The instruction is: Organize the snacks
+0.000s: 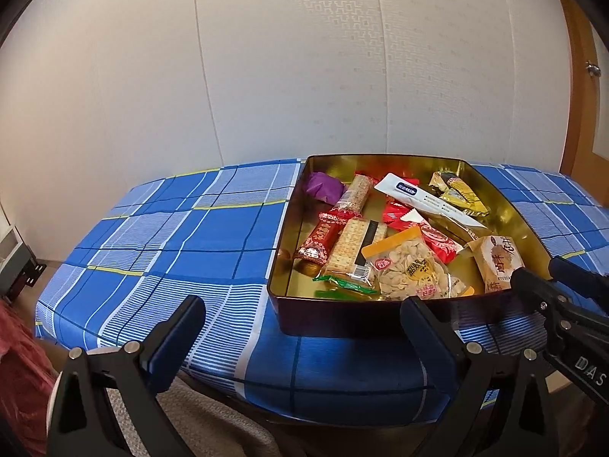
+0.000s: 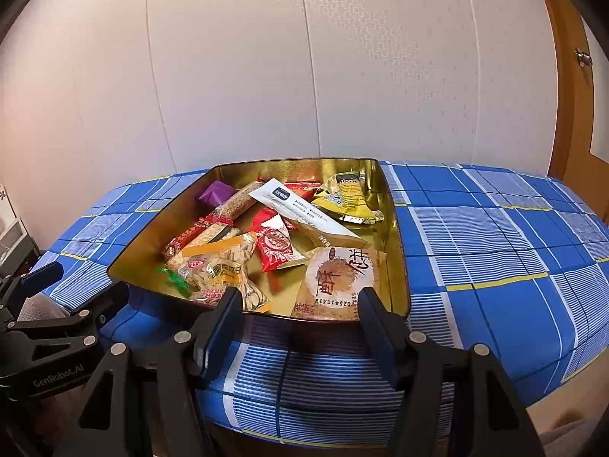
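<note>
A gold-lined tin box [image 1: 506, 205] [image 2: 396, 236] sits on the blue plaid tablecloth and holds several snack packets: a purple sweet [image 1: 323, 186] [image 2: 217, 193], a seed packet [image 1: 411, 270] [image 2: 222, 270], red packets [image 1: 437, 238] [image 2: 276, 247], a yellow packet [image 1: 462, 192] [image 2: 348, 198], a long white packet [image 1: 426, 200] [image 2: 304, 213] and a tan pastry packet [image 1: 496, 259] [image 2: 338, 282]. My left gripper [image 1: 300, 327] is open and empty before the box's near left corner. My right gripper [image 2: 300, 316] is open and empty at the box's near wall.
The table [image 1: 160, 228] [image 2: 495, 251] stands against a white panelled wall. A wooden door [image 2: 571, 87] is at the far right. A dark metal rack [image 1: 15, 266] stands on the floor at the left. The right gripper's body [image 1: 563, 304] shows in the left wrist view.
</note>
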A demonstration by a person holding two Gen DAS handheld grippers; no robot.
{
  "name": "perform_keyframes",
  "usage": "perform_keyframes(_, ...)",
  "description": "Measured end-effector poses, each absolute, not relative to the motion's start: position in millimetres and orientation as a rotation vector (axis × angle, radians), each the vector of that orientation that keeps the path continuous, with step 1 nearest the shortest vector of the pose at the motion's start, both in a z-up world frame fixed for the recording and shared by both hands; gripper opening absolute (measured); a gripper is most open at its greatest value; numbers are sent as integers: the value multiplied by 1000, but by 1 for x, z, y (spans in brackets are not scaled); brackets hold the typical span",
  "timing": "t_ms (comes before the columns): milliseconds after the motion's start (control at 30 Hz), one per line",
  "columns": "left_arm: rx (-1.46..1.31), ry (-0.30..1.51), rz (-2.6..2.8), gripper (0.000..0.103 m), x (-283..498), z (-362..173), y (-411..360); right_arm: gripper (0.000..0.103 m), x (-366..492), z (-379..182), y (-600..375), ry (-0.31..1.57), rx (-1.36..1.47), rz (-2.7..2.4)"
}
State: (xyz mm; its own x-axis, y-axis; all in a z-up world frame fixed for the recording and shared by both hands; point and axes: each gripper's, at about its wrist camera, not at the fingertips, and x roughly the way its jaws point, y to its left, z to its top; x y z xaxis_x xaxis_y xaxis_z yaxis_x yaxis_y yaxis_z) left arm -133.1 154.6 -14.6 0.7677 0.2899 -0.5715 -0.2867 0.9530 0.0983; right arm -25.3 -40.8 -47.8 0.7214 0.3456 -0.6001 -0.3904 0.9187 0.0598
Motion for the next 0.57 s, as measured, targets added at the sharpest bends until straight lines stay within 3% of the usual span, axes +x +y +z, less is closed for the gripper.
perform_keyframes(567, -5, 619, 287, 103, -134, -13, 153, 64, -25, -47, -41, 648, -62, 400)
